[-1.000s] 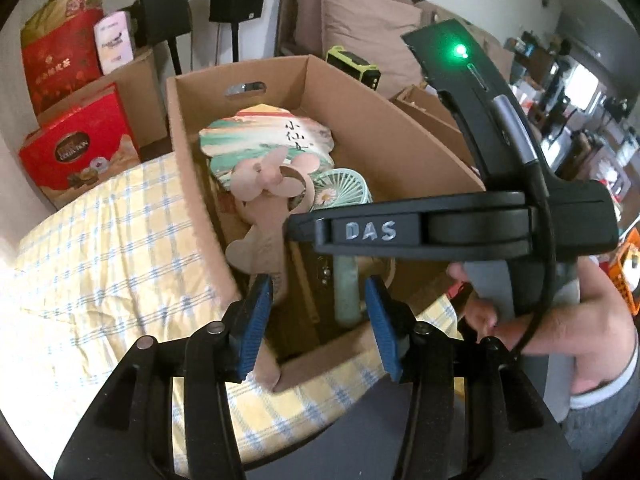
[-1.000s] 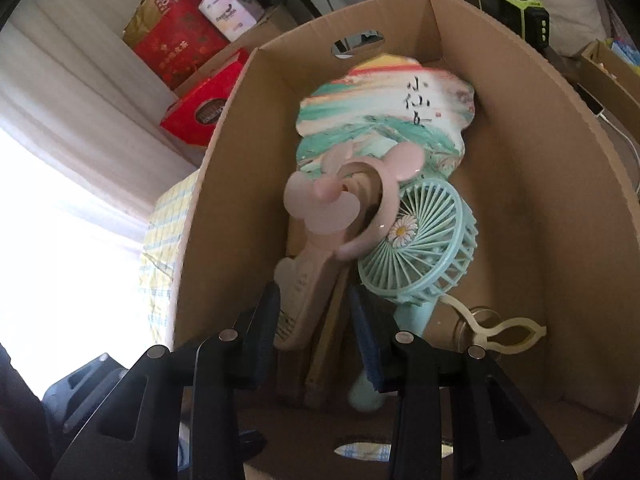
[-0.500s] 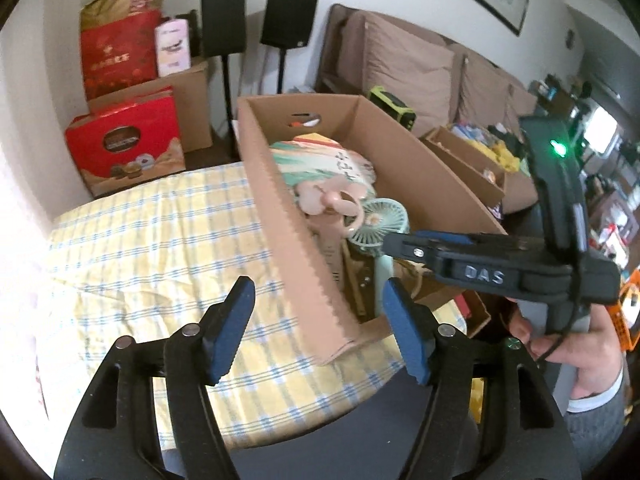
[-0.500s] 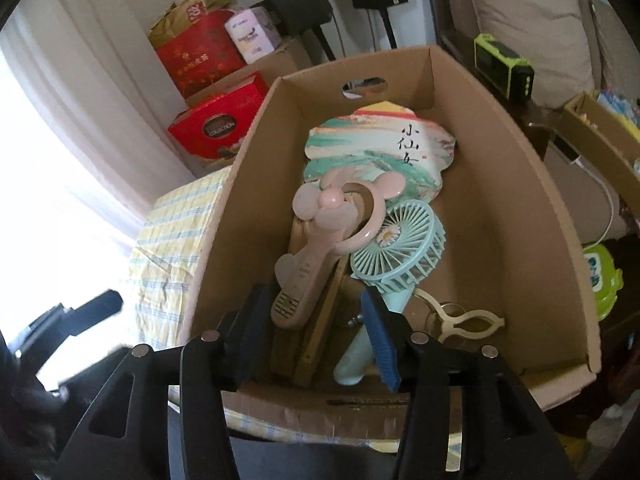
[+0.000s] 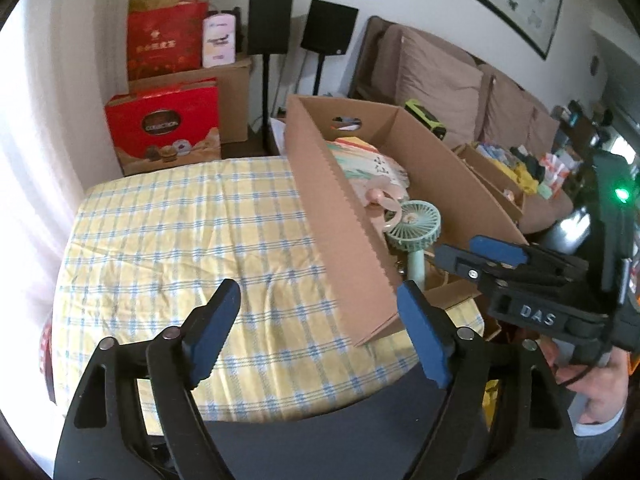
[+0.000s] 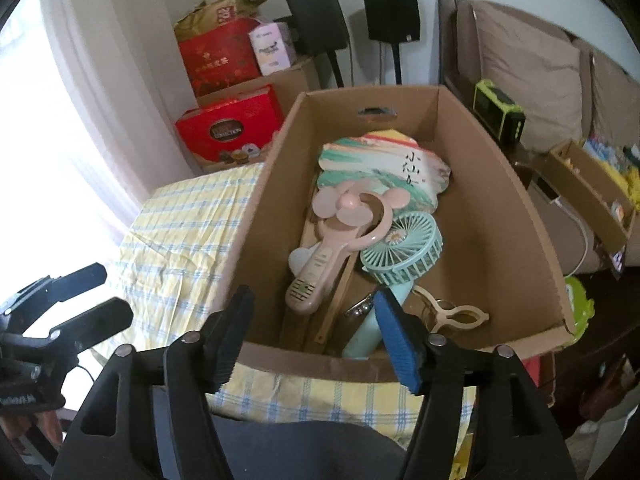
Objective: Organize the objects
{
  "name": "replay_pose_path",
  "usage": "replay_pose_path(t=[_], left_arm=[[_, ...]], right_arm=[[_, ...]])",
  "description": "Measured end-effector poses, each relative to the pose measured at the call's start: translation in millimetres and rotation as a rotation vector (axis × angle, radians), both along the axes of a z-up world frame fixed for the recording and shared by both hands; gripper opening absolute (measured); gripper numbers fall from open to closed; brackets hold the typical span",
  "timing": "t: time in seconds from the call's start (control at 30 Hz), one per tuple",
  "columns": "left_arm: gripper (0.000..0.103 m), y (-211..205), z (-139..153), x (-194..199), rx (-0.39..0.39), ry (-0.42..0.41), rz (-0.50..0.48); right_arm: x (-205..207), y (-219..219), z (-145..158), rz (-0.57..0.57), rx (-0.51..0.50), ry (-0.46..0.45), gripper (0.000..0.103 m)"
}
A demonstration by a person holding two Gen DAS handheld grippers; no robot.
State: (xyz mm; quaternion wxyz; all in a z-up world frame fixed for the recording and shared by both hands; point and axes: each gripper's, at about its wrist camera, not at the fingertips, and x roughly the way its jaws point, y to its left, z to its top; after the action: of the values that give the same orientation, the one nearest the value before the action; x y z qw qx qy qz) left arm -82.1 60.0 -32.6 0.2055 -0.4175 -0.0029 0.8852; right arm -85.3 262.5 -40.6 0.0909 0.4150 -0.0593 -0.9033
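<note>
An open cardboard box (image 6: 516,216) stands on the right side of a yellow checked table (image 5: 180,240). In it lie a painted paper fan (image 6: 384,160), a pink handheld fan (image 6: 344,236), a teal handheld fan (image 6: 404,248) and a beige clip (image 6: 452,316). The box (image 5: 336,224) and the teal fan (image 5: 416,224) also show in the left wrist view. My left gripper (image 5: 320,332) is open and empty, above the table's near edge left of the box. My right gripper (image 6: 316,340) is open and empty, above the box's near wall.
Red gift boxes (image 5: 164,128) and cardboard cartons stand behind the table on the left. Two black speakers (image 5: 296,24) on stands are at the wall. A sofa (image 5: 440,76) with cushions and a second cardboard tray (image 6: 592,184) of items lie right of the box.
Both grippers have pulled back and up away from the box and opened wider. The left one has moved leftward over the tablecloth. The items in the box have not moved.
</note>
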Motion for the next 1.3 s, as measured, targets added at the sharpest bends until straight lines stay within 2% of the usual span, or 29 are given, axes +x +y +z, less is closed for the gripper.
replay_pose_path(t=[0.1, 0.43, 0.6, 0.7, 0.77, 0.83, 1.0, 1.17, 1.3], left_arm=[[0.089, -11, 1, 3, 0.009, 0.000, 0.020], [0.102, -40, 2, 21, 0.008, 0.015, 0.077], [0.103, -54, 1, 32, -0.003, 0.013, 0.133], [0.103, -62, 2, 40, 0.004, 0.061, 0.165], [0.103, -64, 2, 46, -0.022, 0.092, 0.200], [0.103, -67, 0, 51, -0.031, 0.088, 0.217], [0.103, -76, -8, 61, 0.018, 0.042, 0.221], [0.103, -78, -11, 73, -0.028, 0.029, 0.232], [0.103, -79, -3, 81, -0.035, 0.070, 0.260]], right_arm=[[8, -8, 3, 0.002, 0.020, 0.023, 0.069], [34, -31, 9, -0.001, 0.080, 0.077, 0.082], [47, -36, 10, -0.021, 0.094, 0.098, 0.085], [54, -40, 13, -0.027, 0.118, 0.113, 0.088], [60, -44, 14, -0.030, 0.129, 0.120, 0.094], [65, -45, 14, -0.033, 0.133, 0.123, 0.103], [81, -45, 14, -0.041, 0.144, 0.130, 0.103], [90, -39, 13, -0.062, 0.142, 0.123, 0.103], [95, -33, 14, -0.076, 0.126, 0.128, 0.103]])
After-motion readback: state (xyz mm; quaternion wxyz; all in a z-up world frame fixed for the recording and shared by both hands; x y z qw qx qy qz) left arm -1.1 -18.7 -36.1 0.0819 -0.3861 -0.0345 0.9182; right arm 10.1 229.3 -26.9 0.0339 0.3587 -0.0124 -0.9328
